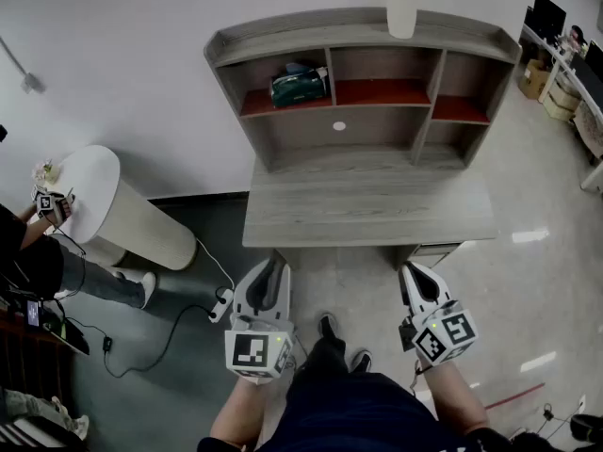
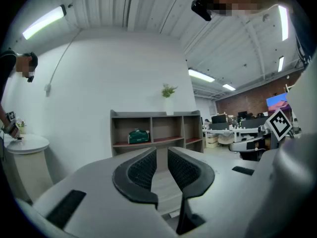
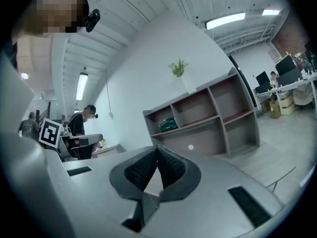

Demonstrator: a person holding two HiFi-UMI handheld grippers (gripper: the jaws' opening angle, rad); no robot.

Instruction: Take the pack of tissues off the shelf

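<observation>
Grey wood desk (image 1: pixel 367 205) fills centre of head view, w/ shelf unit (image 1: pixel 377 125) standing on its far side at 12 o'clk. White round table (image 1: pixel 89 191) at 9 o'clk, well apart from desk; a 2nd person (image 1: pixel 94 282) at frame edge just beside it. L gripper (image 1: pixel 273 264) at 7 o'clk, R gripper (image 1: pixel 412 271) at 5 o'clk, both held level, near desk's front edge. L jaws stand a narrow gap apart, nothing btwn them. R jaws together at tips, nothing held. White vase (image 1: pixel 401 8) w/ green sprig on shelf top, 12 o'clk. Pack of tissues (image 1: pixel 299 85), green, sits in upper-left compartment, approx 11 o'clk, on red board, well apart from both grippers
</observation>
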